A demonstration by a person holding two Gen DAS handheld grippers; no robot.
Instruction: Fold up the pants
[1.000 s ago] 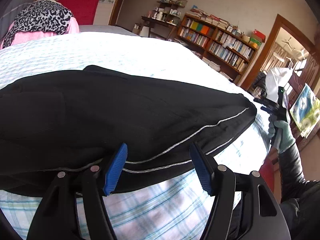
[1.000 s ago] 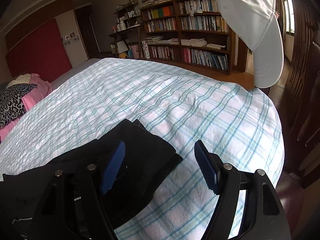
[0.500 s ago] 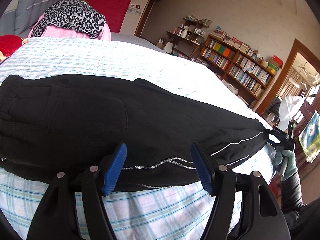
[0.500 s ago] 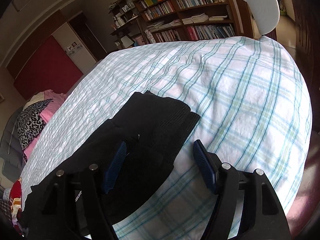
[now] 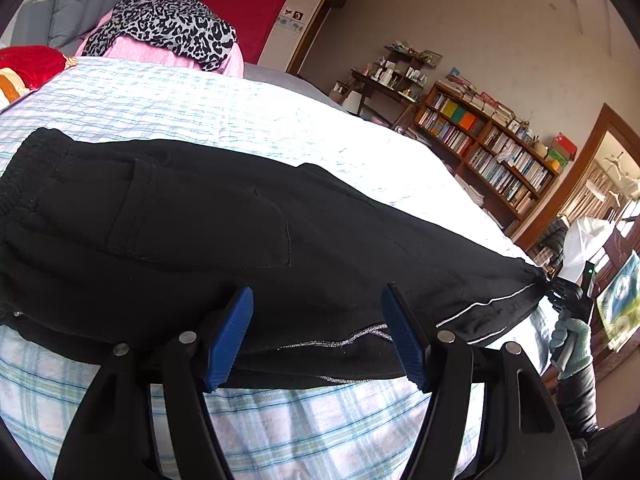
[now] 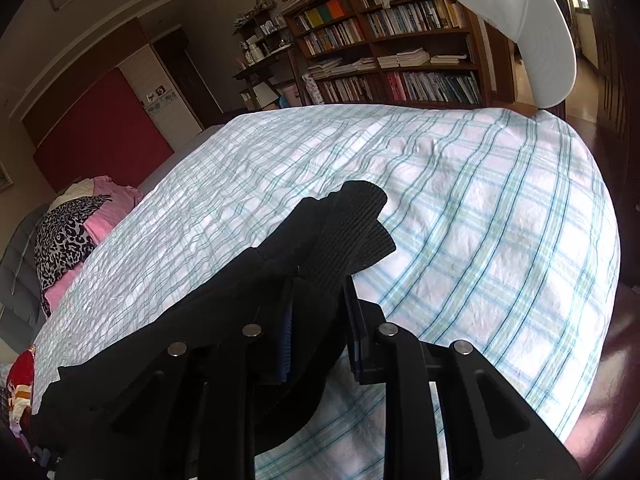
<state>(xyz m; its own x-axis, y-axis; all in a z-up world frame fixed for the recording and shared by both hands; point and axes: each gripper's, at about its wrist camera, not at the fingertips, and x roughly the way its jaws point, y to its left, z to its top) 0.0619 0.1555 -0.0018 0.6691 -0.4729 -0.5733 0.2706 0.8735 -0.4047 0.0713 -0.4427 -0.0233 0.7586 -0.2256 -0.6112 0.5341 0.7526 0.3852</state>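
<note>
Black pants [image 5: 248, 232] spread lengthwise across the bed [image 5: 208, 116], along its near edge, waistband toward the end with the pillows, leg cuffs toward the foot corner. Folded in half, one leg over the other, a thin silver stripe running down the side seam.

Left gripper [image 5: 316, 332] poised over the near edge of the pants at mid-leg, jaws released and spread wide, blue pads either side of the seam, nothing pinched between them.

Right gripper [image 6: 320, 320] at the cuff end by the foot corner, jaws closing on the ribbed cuffs [image 6: 352, 232], dark fabric bunched between the pads and lifted a little off the checked sheet. Seen too from the left wrist view, with a gloved hand [image 5: 572, 340] behind it at the far end of the legs.

Leopard-print and pink bedding [image 5: 168, 36] heaped at the head of the bed, well apart from the pants. Bookshelf [image 6: 400, 52] against the wall beyond the foot.
</note>
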